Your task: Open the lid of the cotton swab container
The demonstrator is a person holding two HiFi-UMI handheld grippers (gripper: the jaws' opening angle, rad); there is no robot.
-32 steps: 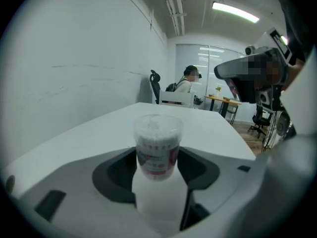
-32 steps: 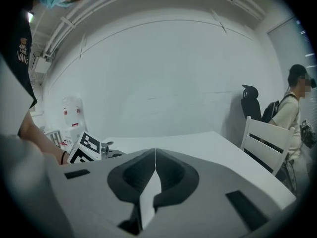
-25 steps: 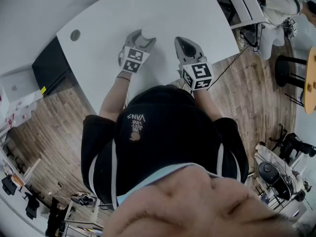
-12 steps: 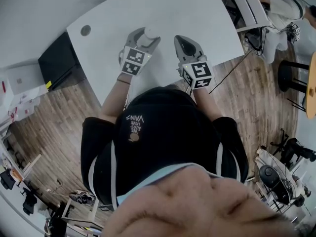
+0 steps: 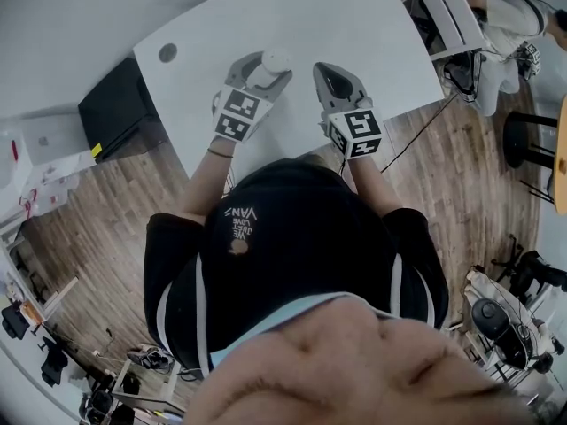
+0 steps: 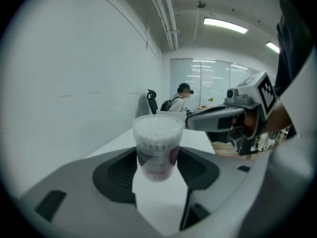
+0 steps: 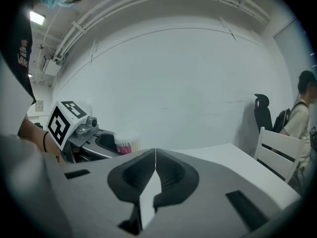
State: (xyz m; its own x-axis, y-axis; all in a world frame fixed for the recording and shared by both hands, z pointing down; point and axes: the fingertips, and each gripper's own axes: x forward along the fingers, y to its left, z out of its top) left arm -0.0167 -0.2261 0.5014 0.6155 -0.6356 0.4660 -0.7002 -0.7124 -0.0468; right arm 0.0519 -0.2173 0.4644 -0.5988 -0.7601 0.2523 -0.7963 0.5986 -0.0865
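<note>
The cotton swab container [image 6: 157,148], a clear round tub with a pink label and a lid on top, stands upright between the pads of my left gripper [image 6: 157,168], which is shut on its sides. The head view shows the same container [image 5: 273,63] in the left gripper [image 5: 266,78] over the white table [image 5: 292,16]. My right gripper [image 5: 332,80] hovers just right of it, shut with nothing in it. In the right gripper view its jaws [image 7: 155,151] meet, and the container [image 7: 127,142] shows at the left, apart from them.
The table has a round cable hole [image 5: 167,52] at its left corner, with a black cabinet [image 5: 120,109] below. A white chair [image 5: 438,7] and a seated person [image 5: 505,7] are at the far right. A cable [image 5: 416,122] trails over the wooden floor.
The head view has swung a little, so the table sits further right in the picture. Both grippers keep their places and states, the left still on the container.
</note>
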